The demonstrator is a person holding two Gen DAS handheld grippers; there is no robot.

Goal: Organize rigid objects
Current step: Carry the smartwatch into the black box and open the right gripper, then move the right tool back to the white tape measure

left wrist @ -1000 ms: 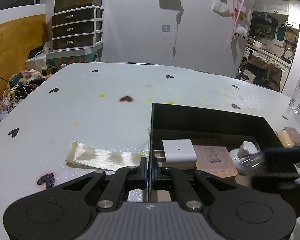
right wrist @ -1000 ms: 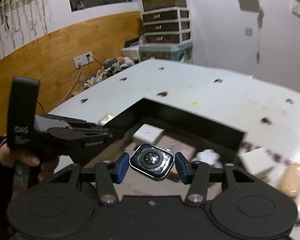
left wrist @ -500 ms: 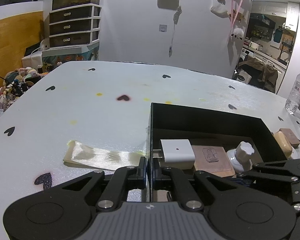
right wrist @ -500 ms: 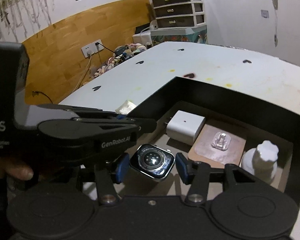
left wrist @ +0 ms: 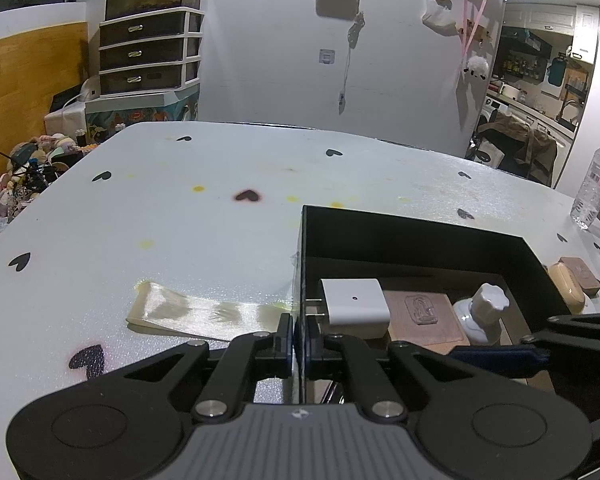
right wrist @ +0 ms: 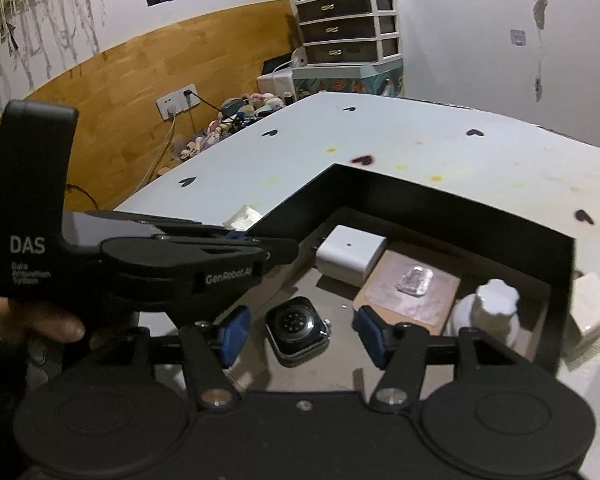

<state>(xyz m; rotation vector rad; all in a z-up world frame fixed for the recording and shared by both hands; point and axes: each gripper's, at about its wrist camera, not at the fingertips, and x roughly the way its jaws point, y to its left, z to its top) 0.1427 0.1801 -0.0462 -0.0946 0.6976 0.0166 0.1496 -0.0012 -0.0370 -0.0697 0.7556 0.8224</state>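
Right wrist view: black open-topped rectangular box (right wrist: pixel 440 208) on the white heart-dotted table (right wrist: pixel 380 136).
Box contents: white square plug charger (right wrist: pixel 350 255), brown flat tile (right wrist: pixel 410 292), white knob-capped bottle (right wrist: pixel 490 308).
Watch: dark square smartwatch body (right wrist: pixel 298 330) lies sensor-side up on the box floor.
Right gripper (right wrist: pixel 300 336): jaws have just been opening; blue pads clear of the watch between them.
Left gripper (left wrist: pixel 299 338): clamped on the box's left wall.
Writing: "DAS", "GenRobot.AI".

black box (right wrist: pixel 420 200); white charger (right wrist: pixel 350 250); white table (left wrist: pixel 180 220), black hearts
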